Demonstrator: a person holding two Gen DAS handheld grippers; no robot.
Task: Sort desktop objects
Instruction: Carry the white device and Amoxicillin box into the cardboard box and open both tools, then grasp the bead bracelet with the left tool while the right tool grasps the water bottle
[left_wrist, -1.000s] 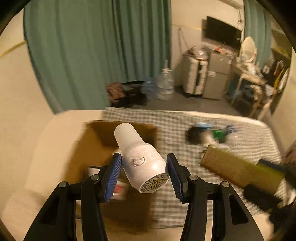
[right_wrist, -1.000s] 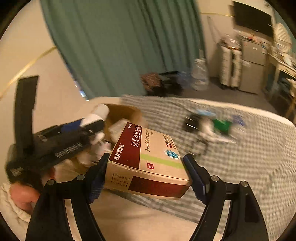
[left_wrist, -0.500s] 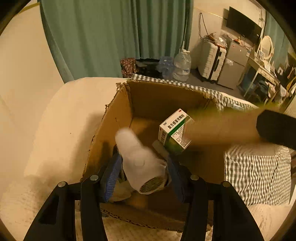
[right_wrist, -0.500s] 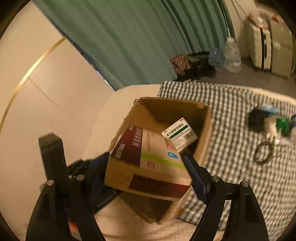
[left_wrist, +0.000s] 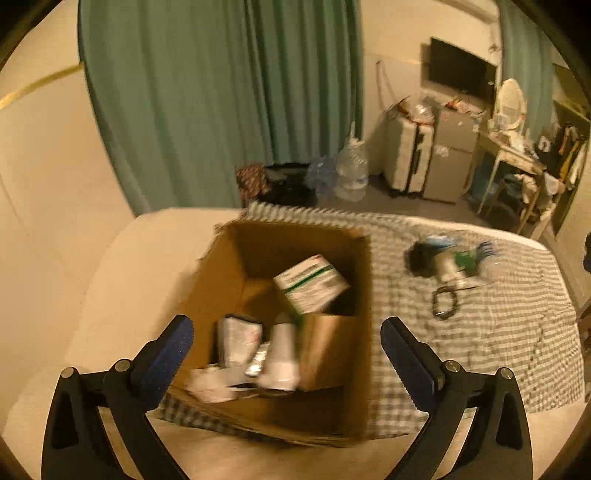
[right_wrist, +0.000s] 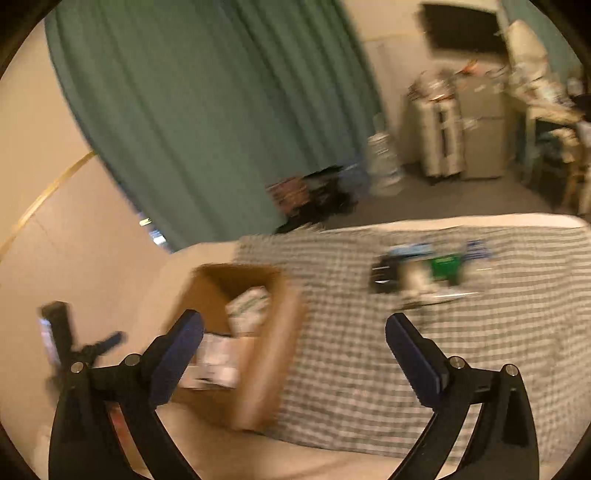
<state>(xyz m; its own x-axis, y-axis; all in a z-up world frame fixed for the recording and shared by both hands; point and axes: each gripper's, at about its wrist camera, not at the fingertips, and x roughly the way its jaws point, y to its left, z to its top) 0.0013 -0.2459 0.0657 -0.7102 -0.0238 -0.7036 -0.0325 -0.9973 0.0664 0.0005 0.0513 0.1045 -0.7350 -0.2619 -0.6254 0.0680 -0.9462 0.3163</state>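
Note:
An open cardboard box (left_wrist: 229, 258) stands on the checked cloth (left_wrist: 498, 350). Inside lie the white bottle (left_wrist: 282, 354), a brown medicine box (left_wrist: 325, 350), a green-and-white box (left_wrist: 312, 282) and small packets. My left gripper (left_wrist: 284, 343) is open and empty above the box. My right gripper (right_wrist: 293, 341) is open and empty, to the right of the box (right_wrist: 266, 362). A heap of small items (left_wrist: 447, 258) lies on the cloth at the right; it also shows in the right wrist view (right_wrist: 424, 269). The left gripper shows at the left edge of the right wrist view (right_wrist: 74, 347).
A dark loop (left_wrist: 445, 301) lies on the cloth by the heap. Beyond the bed are a green curtain (left_wrist: 221, 110), water jugs (left_wrist: 351, 173), a suitcase (left_wrist: 406, 162) and a cluttered desk (left_wrist: 517, 155). A cream wall is at the left.
Both grippers opened. The white bottle and the brown medicine box dropped into the cardboard box, and both grippers pulled back and up from it.

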